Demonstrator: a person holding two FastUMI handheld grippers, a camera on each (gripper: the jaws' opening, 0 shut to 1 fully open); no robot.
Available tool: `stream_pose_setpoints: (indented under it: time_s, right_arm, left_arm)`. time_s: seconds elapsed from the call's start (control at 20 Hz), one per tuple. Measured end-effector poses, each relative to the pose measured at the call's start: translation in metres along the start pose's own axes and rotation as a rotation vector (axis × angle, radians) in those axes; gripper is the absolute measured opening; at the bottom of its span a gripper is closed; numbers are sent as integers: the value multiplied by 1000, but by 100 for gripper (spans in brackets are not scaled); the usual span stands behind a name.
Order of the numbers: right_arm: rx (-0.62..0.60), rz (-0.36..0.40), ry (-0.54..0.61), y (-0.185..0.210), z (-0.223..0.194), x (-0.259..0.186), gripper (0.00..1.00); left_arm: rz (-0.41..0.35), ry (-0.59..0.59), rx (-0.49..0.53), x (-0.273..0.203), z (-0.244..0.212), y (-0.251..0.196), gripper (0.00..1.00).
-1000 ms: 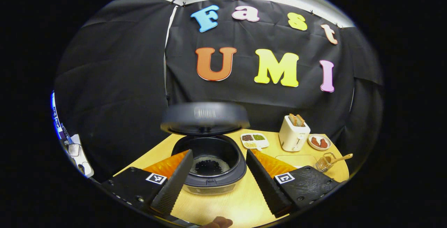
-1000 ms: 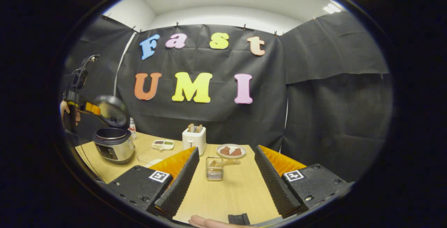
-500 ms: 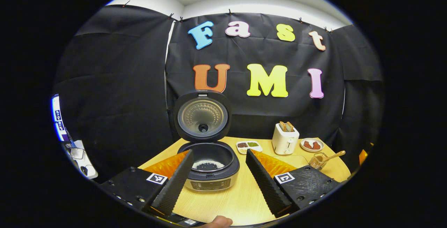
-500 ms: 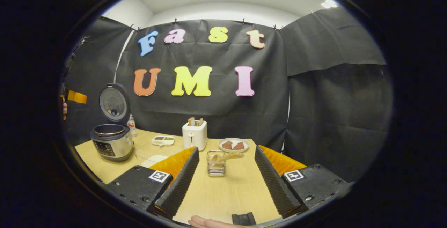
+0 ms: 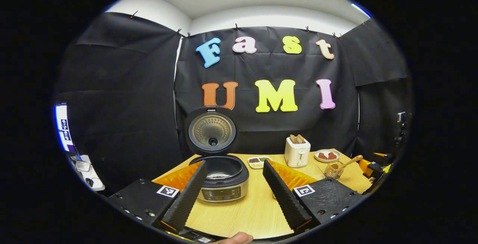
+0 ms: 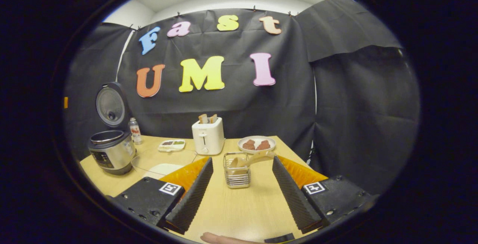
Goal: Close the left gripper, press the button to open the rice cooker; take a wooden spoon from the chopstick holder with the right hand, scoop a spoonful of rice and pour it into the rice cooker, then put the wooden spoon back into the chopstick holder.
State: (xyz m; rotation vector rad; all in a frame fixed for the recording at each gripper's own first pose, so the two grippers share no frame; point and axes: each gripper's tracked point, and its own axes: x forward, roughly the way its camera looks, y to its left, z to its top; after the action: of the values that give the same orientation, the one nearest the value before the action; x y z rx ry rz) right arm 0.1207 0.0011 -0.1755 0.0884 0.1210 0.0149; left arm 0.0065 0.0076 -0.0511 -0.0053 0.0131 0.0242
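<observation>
The rice cooker (image 5: 223, 184) stands on the wooden table with its lid (image 5: 212, 130) swung fully upright. My left gripper (image 5: 233, 193) is open and empty, a short way back from the cooker, whose front shows between its fingers. The wire chopstick holder (image 6: 236, 171) holds the wooden spoon (image 6: 257, 157), handle leaning right. My right gripper (image 6: 241, 193) is open and empty just short of the holder. In the right gripper view the rice cooker (image 6: 109, 152) sits at the far left. A clear bowl (image 6: 164, 161) with something white in it lies between cooker and holder.
A white toaster (image 6: 208, 136) with bread stands behind the holder, beside a plate (image 6: 256, 145) of brown food. A divided dish (image 6: 171, 145) and a small bottle (image 6: 134, 131) sit near the cooker. The table's right edge runs close to the plate.
The cooker's lid has swung from half raised to fully upright. My left gripper has drawn back from the cooker. My right gripper has moved closer to the chopstick holder.
</observation>
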Motion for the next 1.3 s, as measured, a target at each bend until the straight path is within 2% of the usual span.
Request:
stream_pose_setpoints:
  time_s: [0.15,0.3,0.35,0.4,0.7,0.75,0.8,0.85,0.9,0.95,1.0,1.05,1.1,1.15,1.2,1.25,1.3]
  right_arm:
    - [39,-6,71,1,-22,30,100]
    - [35,-46,96,-8,-34,63,100]
    - [34,-43,106,-9,-36,74,100]
    - [43,-38,101,-8,-37,84,94]
    - [86,-100,69,-16,-32,127,91]
    - [96,-122,51,-20,-30,130,87]
    - [92,-125,36,-18,-26,132,77]
    - [84,-147,29,-20,-25,134,60]
    - [88,-164,27,-22,-25,137,61]
    - [96,-170,33,-21,-25,140,43]
    - [105,-164,52,-18,-28,146,39]
    - [121,-154,69,-15,-30,149,34]
    - [131,-150,84,-15,-29,156,43]
    - [135,-148,91,-14,-27,160,41]
    - [142,-141,93,-12,-24,162,34]
    - [149,-128,94,-9,-19,164,36]
    - [152,-119,93,-6,-17,165,33]
  left_arm:
    - [-6,-45,35,-3,3,2,96]
    - [-5,-79,55,-5,7,3,96]
    - [-38,-69,55,-6,4,-3,96]
    - [-61,-60,53,-7,1,-7,96]
    - [-115,-41,66,-5,-5,-9,96]
    - [-140,-32,69,-5,-9,-15,96]
    - [-163,-24,70,-6,-12,-19,96]
    - [-177,-20,72,-7,-13,-20,91]
    - [-182,-20,79,-8,-13,-19,95]
    - [-180,-26,85,-8,-12,-17,96]
    - [-175,-33,90,-8,-11,-15,96]
    - [-171,-37,89,-6,-12,-13,96]
    - [-173,-32,83,-4,-14,-13,96]
    - [-175,-22,76,-4,-17,-12,96]
    - [-171,-13,68,-2,-19,-10,96]
    - [-163,-4,62,-1,-21,-5,96]
    - [-154,3,55,-1,-22,-1,96]
